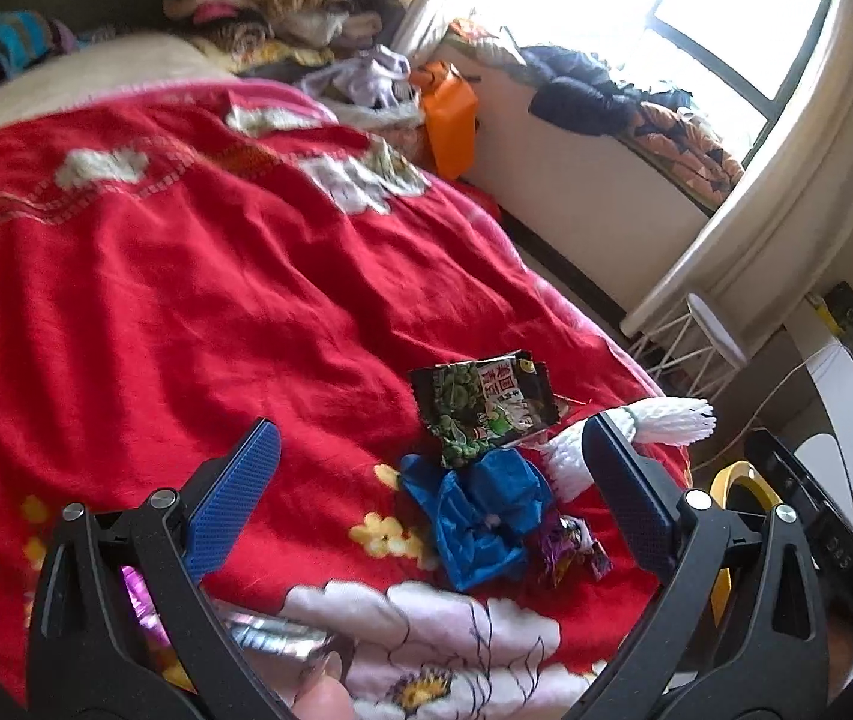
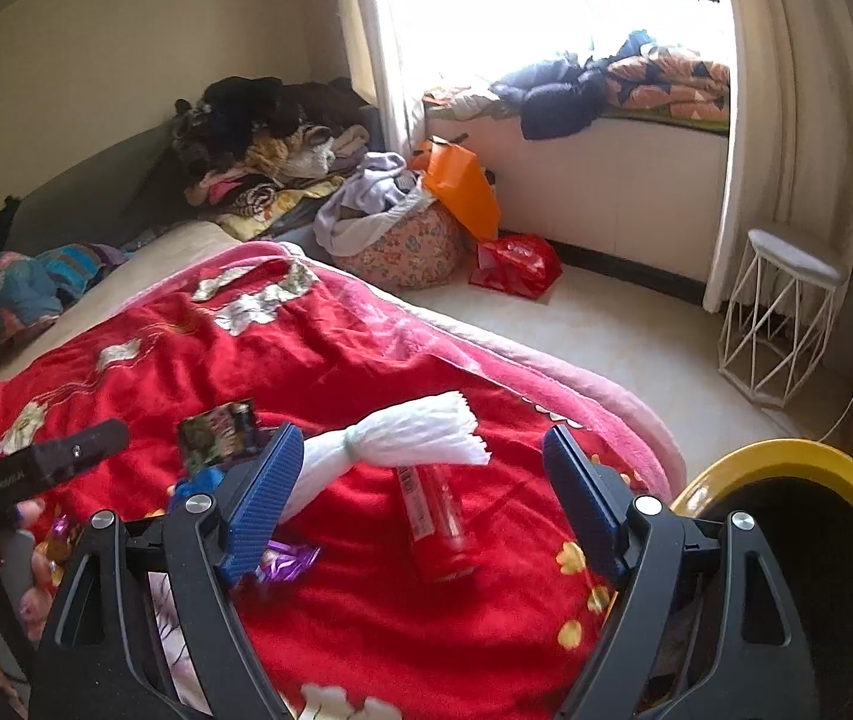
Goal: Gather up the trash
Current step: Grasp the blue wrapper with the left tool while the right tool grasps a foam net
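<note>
Trash lies on a red flowered blanket [image 1: 186, 276]. In the left wrist view my left gripper [image 1: 426, 474] is open above a crumpled blue wrapper [image 1: 474, 516], a green-and-black snack packet [image 1: 486, 408], a purple candy wrapper [image 1: 570, 546] and a white foam net [image 1: 666, 420]. In the right wrist view my right gripper [image 2: 426, 480] is open over a red tube [image 2: 435, 522], with the white foam net [image 2: 402, 438] just beyond and a purple wrapper [image 2: 285, 558] by its left finger. The snack packet [image 2: 216, 432] lies further left. The left gripper's finger [image 2: 78, 450] shows at the left edge.
A yellow-rimmed bin [image 2: 816, 528] stands beside the bed at the right. Clothes are piled [image 2: 258, 156] at the bed's far end, with an orange bag [image 2: 462, 186] and red bag [image 2: 516, 264] on the floor. A white wire stool [image 2: 780, 312] stands by the curtain.
</note>
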`<state>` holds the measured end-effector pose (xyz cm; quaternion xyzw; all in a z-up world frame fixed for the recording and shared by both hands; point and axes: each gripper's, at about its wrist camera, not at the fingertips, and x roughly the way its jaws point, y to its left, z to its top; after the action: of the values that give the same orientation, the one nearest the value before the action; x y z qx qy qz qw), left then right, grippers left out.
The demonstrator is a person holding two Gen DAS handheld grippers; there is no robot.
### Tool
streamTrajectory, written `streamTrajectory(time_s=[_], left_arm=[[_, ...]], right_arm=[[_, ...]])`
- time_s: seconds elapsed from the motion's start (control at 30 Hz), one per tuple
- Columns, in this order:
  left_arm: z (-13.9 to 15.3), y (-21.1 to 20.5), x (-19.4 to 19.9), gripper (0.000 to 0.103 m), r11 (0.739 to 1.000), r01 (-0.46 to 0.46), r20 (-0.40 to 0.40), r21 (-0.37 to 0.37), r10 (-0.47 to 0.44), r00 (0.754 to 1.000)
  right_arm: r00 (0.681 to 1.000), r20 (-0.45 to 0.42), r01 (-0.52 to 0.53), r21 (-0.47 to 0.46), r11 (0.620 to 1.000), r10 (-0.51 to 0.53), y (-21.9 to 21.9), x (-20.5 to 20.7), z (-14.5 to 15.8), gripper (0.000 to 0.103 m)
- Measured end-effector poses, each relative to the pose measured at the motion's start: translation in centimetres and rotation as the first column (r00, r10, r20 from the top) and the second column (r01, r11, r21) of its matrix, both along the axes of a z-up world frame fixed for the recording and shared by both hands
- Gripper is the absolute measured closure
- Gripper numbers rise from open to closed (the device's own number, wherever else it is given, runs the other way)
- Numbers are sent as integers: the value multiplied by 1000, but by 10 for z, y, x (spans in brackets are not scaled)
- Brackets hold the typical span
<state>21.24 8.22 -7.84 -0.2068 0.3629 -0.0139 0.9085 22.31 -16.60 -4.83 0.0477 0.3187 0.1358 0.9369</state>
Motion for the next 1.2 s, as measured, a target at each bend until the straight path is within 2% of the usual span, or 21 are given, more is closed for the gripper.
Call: streamTrajectory(time_s=[0.23, 0.27, 0.33, 0.37, 0.4, 0.43, 0.47, 0.5, 0.57, 0.63, 0.73, 0.8, 0.93, 1.2], left_arm=[[-21, 4, 20, 22, 997, -8, -55, -76, 4, 998], [-23, 5, 22, 23, 996, -6, -58, -89, 1, 998], [-28, 5, 25, 29, 993, -2, -64, -118, -5, 998], [-30, 5, 26, 30, 992, 0, -66, -124, -8, 998], [-31, 4, 28, 34, 992, 2, -67, -129, -11, 998], [-34, 3, 29, 39, 990, 5, -70, -142, -15, 997], [-36, 4, 31, 42, 988, 8, -69, -154, -19, 997], [-38, 4, 31, 47, 985, 11, -68, -170, -23, 997], [-40, 3, 32, 57, 982, 18, -65, -189, -30, 997], [-40, 2, 33, 73, 982, 19, -63, -187, -31, 998], [-37, 1, 30, 89, 982, 17, -55, -189, -28, 998], [-35, 0, 29, 96, 983, 15, -47, -185, -24, 999], [-28, -4, 19, 101, 985, 29, -20, -172, -33, 999], [0, -10, -7, 101, 991, 42, 50, -125, -36, 998]], right_arm=[[999, -53, -2, 11, 1000, 3, -1, 32, -17, 25], [998, -59, -7, 9, 1000, 8, 0, 37, -20, 29], [997, -72, -24, 10, 1000, 24, 0, 44, -26, 39], [996, -85, -33, 15, 999, 34, 0, 47, -29, 49], [994, -97, -50, 30, 998, 53, 0, 48, -31, 65], [991, -108, -71, 48, 996, 76, 0, 48, -33, 73], [990, -110, -82, 50, 995, 87, 0, 47, -34, 86], [989, -105, -96, 52, 994, 101, 0, 44, -34, 93], [990, -74, -116, 46, 992, 119, 0, 34, -31, 96], [990, -55, -124, 48, 991, 126, -1, 25, -29, 97], [993, -51, -106, 47, 993, 108, -6, 13, -28, 97], [994, -44, -94, 40, 995, 96, -10, 4, -28, 97], [996, -38, -82, 57, 995, 84, -15, -10, -26, 97], [995, 8, -104, 83, 991, 104, -14, -34, -7, 98]])
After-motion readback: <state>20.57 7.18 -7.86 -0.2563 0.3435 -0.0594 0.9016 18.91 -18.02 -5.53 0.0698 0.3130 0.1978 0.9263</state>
